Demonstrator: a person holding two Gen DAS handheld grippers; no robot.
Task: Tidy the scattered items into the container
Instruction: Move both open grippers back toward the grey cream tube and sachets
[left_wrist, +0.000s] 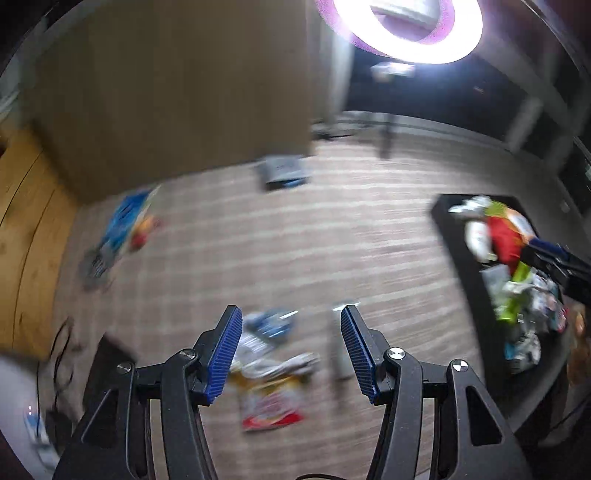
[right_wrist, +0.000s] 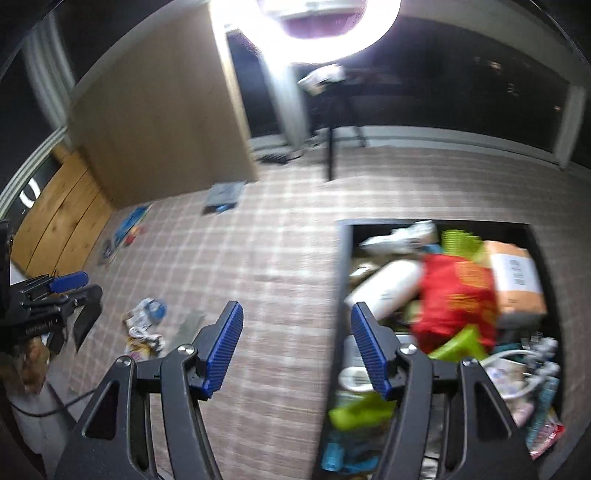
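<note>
My left gripper (left_wrist: 291, 314) is open and empty, above a small pile of packets (left_wrist: 271, 369) on the checked carpet, with a grey strip (left_wrist: 341, 343) beside it. My right gripper (right_wrist: 297, 308) is open and empty, above the left edge of the black container (right_wrist: 341, 258), which is full of items: a red bag (right_wrist: 456, 299), a white bottle (right_wrist: 384, 291), an orange box (right_wrist: 517, 277). The container also shows at the right of the left wrist view (left_wrist: 448, 229). A blue packet (left_wrist: 123, 221) and a grey packet (left_wrist: 282, 171) lie farther off.
A tan wall panel (left_wrist: 177, 92) and a wooden door (left_wrist: 22, 221) stand at the left. A ring light (left_wrist: 406, 26) on a stand glares overhead. Cables (left_wrist: 61, 354) lie at the lower left. The views are motion-blurred.
</note>
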